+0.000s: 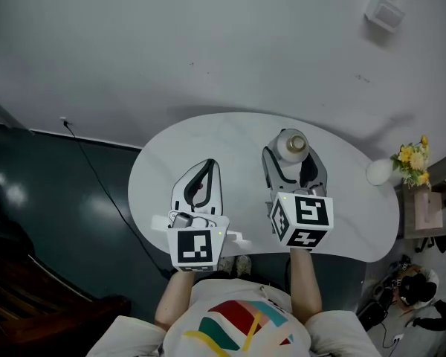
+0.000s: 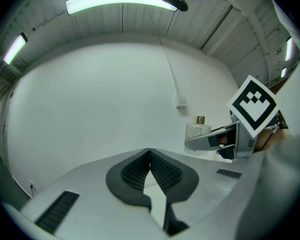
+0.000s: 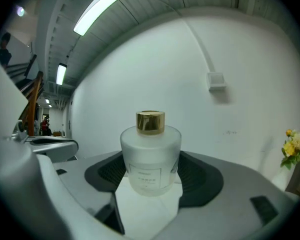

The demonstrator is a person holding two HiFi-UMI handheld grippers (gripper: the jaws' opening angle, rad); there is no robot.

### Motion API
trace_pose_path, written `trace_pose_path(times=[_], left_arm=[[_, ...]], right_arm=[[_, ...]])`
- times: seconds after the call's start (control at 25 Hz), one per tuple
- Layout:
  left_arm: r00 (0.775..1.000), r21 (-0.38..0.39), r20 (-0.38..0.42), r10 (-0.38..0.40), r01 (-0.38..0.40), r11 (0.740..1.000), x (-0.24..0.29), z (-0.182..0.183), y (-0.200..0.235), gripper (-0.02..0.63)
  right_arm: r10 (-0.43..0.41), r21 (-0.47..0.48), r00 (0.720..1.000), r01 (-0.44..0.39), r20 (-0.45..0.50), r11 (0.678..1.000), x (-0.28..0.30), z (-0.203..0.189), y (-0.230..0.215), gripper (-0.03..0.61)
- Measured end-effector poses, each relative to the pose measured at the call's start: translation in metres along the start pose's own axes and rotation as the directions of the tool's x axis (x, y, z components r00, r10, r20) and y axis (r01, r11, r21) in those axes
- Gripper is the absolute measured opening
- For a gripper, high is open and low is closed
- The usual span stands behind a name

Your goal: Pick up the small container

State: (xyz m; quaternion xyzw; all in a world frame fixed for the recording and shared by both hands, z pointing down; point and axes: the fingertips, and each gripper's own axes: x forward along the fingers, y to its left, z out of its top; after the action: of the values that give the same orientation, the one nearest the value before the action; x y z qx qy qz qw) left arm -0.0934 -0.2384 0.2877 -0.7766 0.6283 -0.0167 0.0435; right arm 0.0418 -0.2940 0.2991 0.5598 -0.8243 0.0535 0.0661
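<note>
While the left tool [image 1: 209, 163] hangs idle over the near left part of the white worktop [image 1: 238, 134], the picking up is the right side's job. In the left gripper view the left tool [image 2: 150, 152] is clenched on nothing: its dark ribbed pads meet in a thin seam with only the bare worktop beyond them.

To the right of it, the right tool [image 1: 291, 155] reaches further across the worktop and has the small container [image 1: 291, 144] between its jaws. The right gripper view shows this closely. The small container [image 3: 150, 159], a frosted white bottle with a gold cap, stands upright in the middle of the right tool [image 3: 151, 173], with a pad pressed against each flank. I judge the grasp made and well centred. From the left gripper view the small container [image 2: 197, 129] shows behind one of the right tool's jaws, which hides its base.

Reaching and closing look done. The lift is what is left, or has barely begun. No view settles whether the base is clear of the worktop.

Far right, well apart, yellow flowers [image 1: 412, 162] stand on a side shelf, out of the way.
</note>
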Motion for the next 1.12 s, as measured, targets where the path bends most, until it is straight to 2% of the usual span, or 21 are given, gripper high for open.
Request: trace_pose_path(times=[0.24,0.36,0.56,1.12], left_arm=[[1.000,0.008,0.015,0.007,-0.007,1.000,-0.010,0.013,-0.003,0.017],[1.000,-0.022,0.020,-0.003,0.004,1.000,-0.011,0.016,-0.007,0.017],[0.998,-0.013,0.057,-0.015,0.016,1.000,-0.008,0.027,-0.012,0.017],[0.998,-0.017,0.047,-0.036,0.037,0.999,-0.010,0.026,-0.025,0.017]], right_arm=[[0.048,0.010,0.999,-0.048,0.019,0.999,-0.039,0.003,0.018,0.334],[0.055,0.001,0.998,-0.055,0.034,0.998,-0.048,0.004,0.021,0.334],[0.066,-0.001,0.996,-0.066,0.053,0.998,-0.056,0.004,0.022,0.334],[0.081,0.023,0.995,-0.083,0.051,0.996,-0.063,-0.001,0.022,0.334]])
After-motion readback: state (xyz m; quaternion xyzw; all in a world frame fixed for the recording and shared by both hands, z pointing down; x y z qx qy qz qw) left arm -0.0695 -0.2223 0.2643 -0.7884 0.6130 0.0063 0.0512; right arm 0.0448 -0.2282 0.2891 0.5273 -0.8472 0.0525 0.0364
